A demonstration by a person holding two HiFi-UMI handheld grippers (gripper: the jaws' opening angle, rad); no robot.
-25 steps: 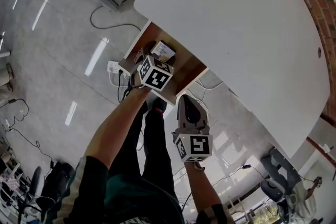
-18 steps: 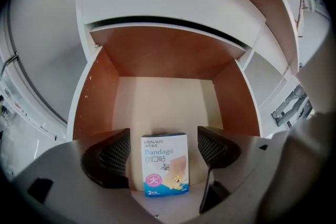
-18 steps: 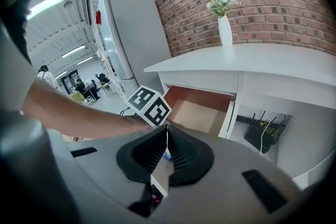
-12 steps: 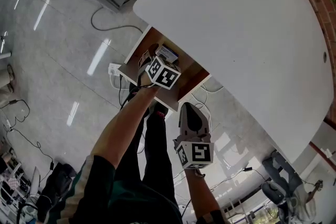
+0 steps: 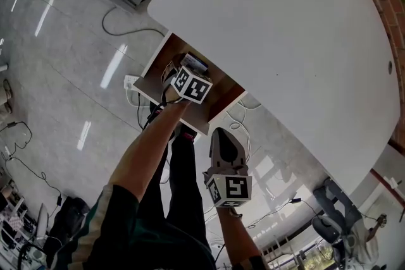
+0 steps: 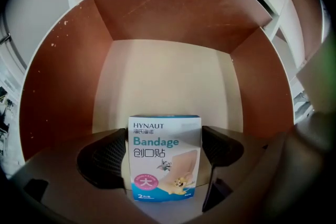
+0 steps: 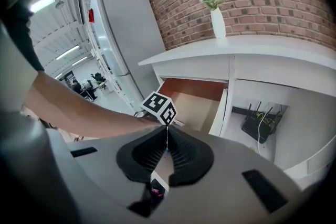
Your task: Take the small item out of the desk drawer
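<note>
As left gripper (image 6: 164,136) fingers (image 6: 105,157) just opened wide, bandage box (image 6: 164,165) — upright — between them.

Left gripper (image 6: 164,150): sunk deeper into the drawer (image 6: 63,86). Jaws have just been opening and now stand wide, one on each side of the bandage box (image 6: 164,165). Head view: marker cube (image 5: 192,84) now covers most of that box.
</note>
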